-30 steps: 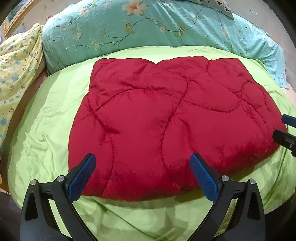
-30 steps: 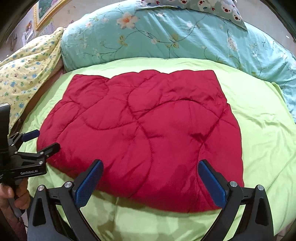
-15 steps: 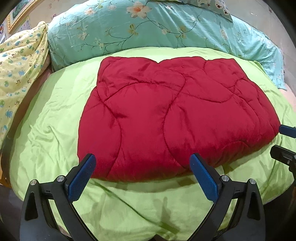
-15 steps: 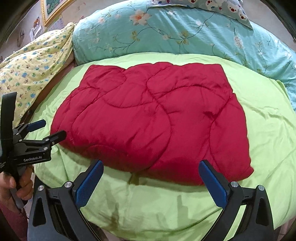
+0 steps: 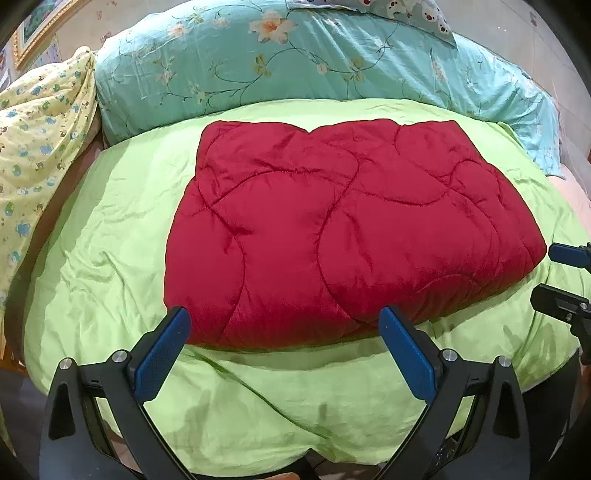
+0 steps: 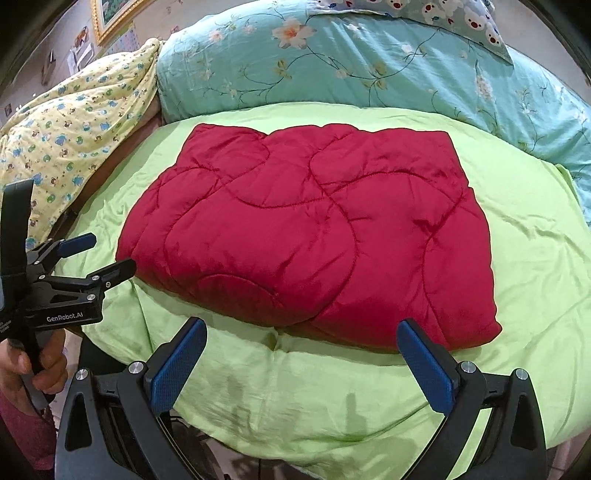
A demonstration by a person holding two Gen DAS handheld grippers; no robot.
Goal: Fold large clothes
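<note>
Left gripper: black frame, blue-padded fingers spread wide apart, nothing between them, hovering over the near edge of the lime-green crumpled bedsheet. Seen side-on from the right wrist view, gripped by a bare hand at lower left.

Right gripper: same build, fingers likewise spread, holding nothing, above the sheet's near edge. Its tips enter the left wrist view at the right border.

Beyond both: folded crimson quilted padded garment, a thick, roughly rectangular bundle with curved stitching, lying flat mid-bed on the green sheet. Near edge just past the fingertips; neither tool touches it.

Further back: long teal floral-print bolster pillow across the head of the bed, behind the garment. Pale yellow quilt with small cartoon print heaped at far left. Cushion with bear-face print on top of the teal pillow. Gold picture frame on the wall, upper left.
</note>
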